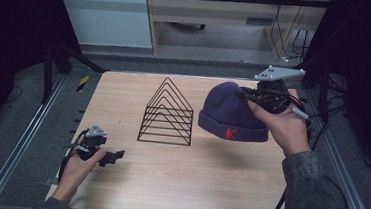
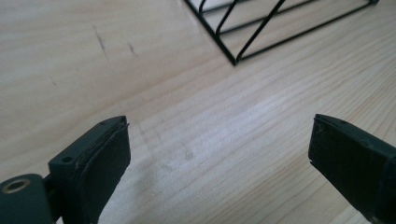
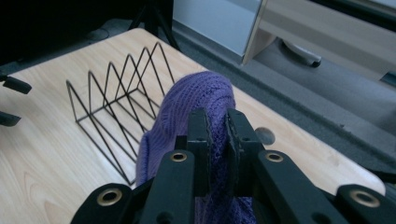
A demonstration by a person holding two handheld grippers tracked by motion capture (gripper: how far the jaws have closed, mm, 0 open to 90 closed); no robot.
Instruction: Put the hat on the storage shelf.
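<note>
Black two-jaw right gripper (image 3: pixel 217 123) with brass-ringed screw holes; grey three-cornered plate at its 12 o'clock; dark grey sleeve (image 1: pixel 312 189).

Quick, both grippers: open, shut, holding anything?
Left gripper: open, nothing between its jaws, low over the wooden table.
Right gripper: shut on the purple knitted beanie, holding it.

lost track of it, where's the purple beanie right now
In the high view the purple beanie hangs at the table's right side, just right of the black wire rack, pinched in the right claw.
</note>
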